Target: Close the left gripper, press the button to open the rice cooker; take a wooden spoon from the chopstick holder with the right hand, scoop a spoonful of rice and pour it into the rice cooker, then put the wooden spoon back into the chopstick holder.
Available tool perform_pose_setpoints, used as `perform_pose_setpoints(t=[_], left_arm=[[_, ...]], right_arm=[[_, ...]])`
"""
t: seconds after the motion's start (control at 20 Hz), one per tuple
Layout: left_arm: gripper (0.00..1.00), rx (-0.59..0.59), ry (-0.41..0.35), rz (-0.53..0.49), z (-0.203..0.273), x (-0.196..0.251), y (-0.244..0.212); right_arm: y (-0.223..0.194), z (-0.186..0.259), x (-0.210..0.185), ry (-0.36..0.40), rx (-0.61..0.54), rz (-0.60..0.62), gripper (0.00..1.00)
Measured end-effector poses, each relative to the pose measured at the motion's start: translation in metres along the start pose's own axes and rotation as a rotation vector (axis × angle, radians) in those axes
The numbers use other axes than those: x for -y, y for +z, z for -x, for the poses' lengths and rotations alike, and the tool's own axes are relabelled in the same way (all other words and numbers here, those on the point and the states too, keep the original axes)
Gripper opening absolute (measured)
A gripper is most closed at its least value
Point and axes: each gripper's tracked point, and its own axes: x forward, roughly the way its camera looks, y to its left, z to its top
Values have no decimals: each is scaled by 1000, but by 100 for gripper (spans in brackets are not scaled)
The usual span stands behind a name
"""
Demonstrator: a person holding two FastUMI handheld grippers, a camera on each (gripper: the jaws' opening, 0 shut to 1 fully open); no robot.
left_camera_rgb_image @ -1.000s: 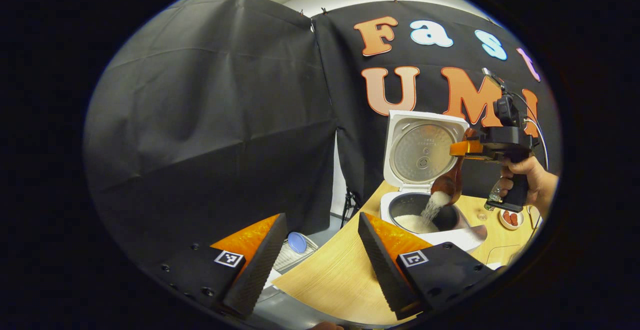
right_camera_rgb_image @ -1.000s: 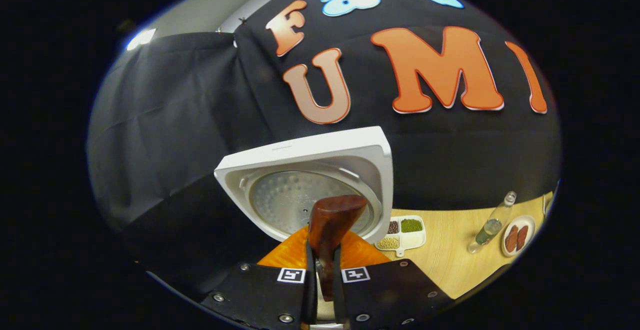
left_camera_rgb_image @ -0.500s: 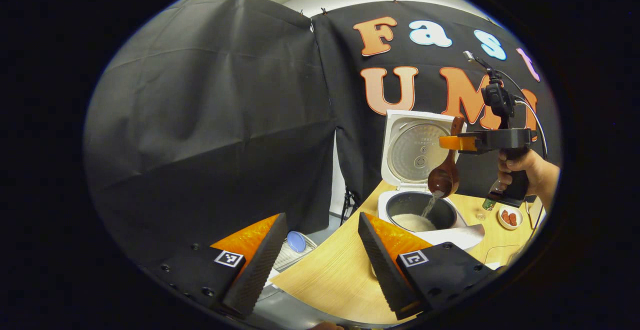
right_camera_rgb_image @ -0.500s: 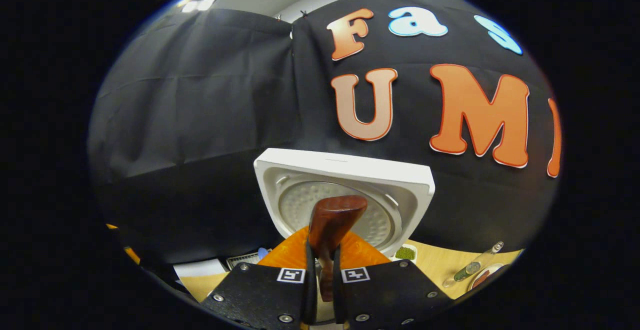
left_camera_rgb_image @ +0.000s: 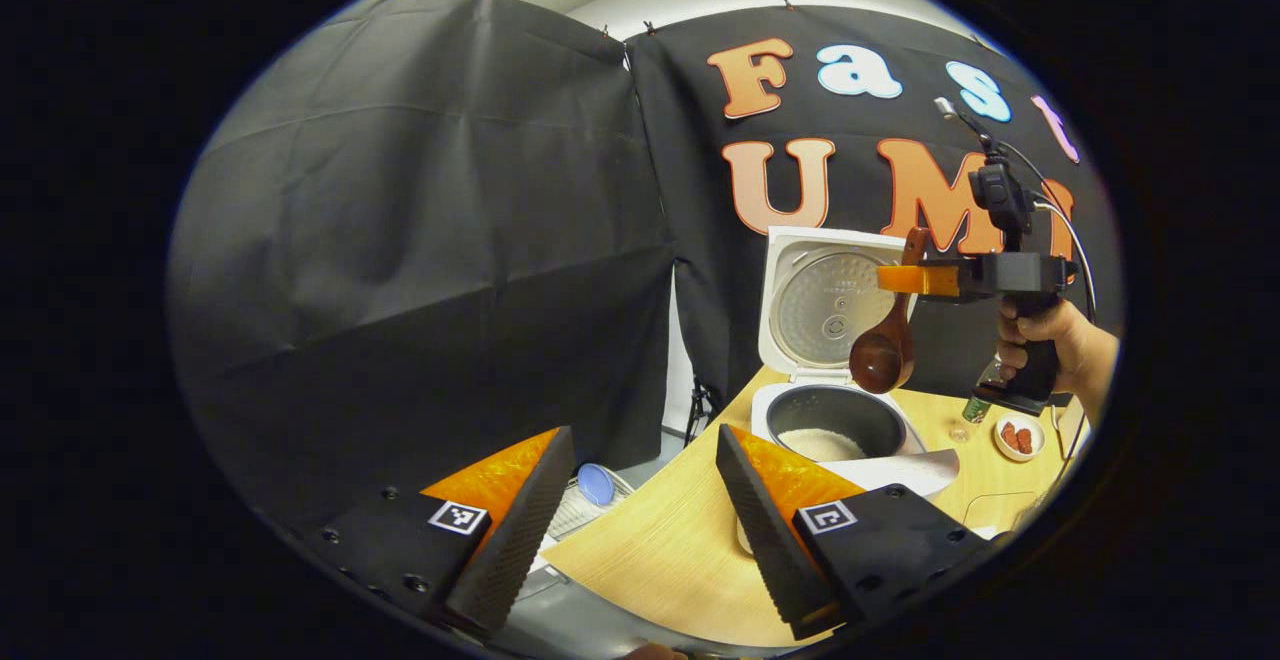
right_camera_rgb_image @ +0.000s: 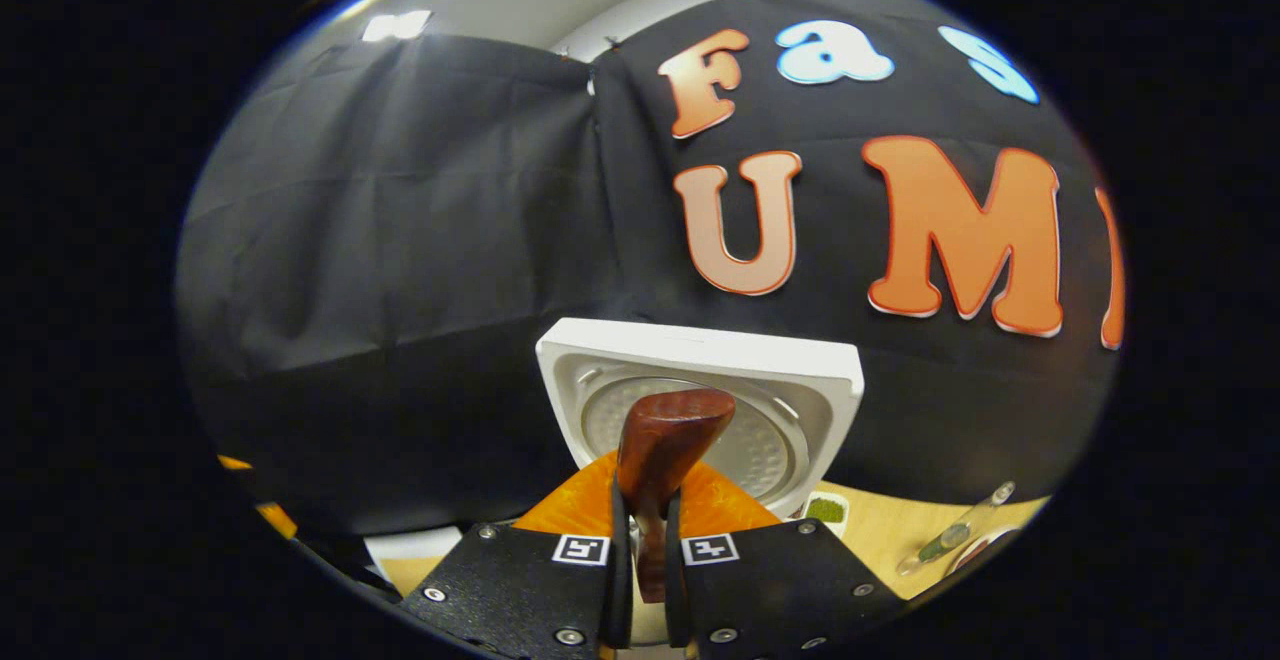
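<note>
Right gripper (right_camera_rgb_image: pixel 640 580): I have it clenched on the wooden spoon (left_camera_rgb_image: pixel 884 345), handle upright, bowl hanging over the rice cooker (left_camera_rgb_image: pixel 835 420).
Left gripper (left_camera_rgb_image: pixel 640 500): released, near table (left_camera_rgb_image: pixel 660 550) edge.
Holder: I cannot tell where it lies.

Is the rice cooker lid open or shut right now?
Open. The rice cooker lid stands upright behind the pot, its inner plate facing forward, and white rice shows inside.

A rice cooker (left_camera_rgb_image: pixel 835 410) stands open on a table (left_camera_rgb_image: pixel 670 550), its lid (left_camera_rgb_image: pixel 830 300) raised upright behind the pot of rice (left_camera_rgb_image: pixel 820 443). Above the pot hangs a wooden spoon (left_camera_rgb_image: pixel 885 355), bowl downward, handle clamped in the right gripper (left_camera_rgb_image: pixel 905 280). The left gripper (left_camera_rgb_image: pixel 640 510) sits in front, over the table's near edge.
</note>
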Motion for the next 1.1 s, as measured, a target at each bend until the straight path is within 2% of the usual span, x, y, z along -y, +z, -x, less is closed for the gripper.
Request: perform_pose_setpoints(t=[0.2, 0.4, 0.6, 0.9, 1.1], left_arm=[[97, 3, -26, 12, 14, 22, -2], [97, 13, -76, 9, 24, 54, 1], [97, 16, -139, -11, 30, 92, 8], [97, 17, -233, -42, 42, 154, 20], [96, 14, -284, -61, 51, 191, 25]], right_arm=[[5, 51, 53, -39, 11, -248, 12], [-7, 123, 121, -127, 36, -402, 12], [-26, 205, 185, -244, 63, -488, 12], [-76, 331, 283, -475, 92, -587, 12], [-105, 389, 323, -595, 106, -622, 12]])
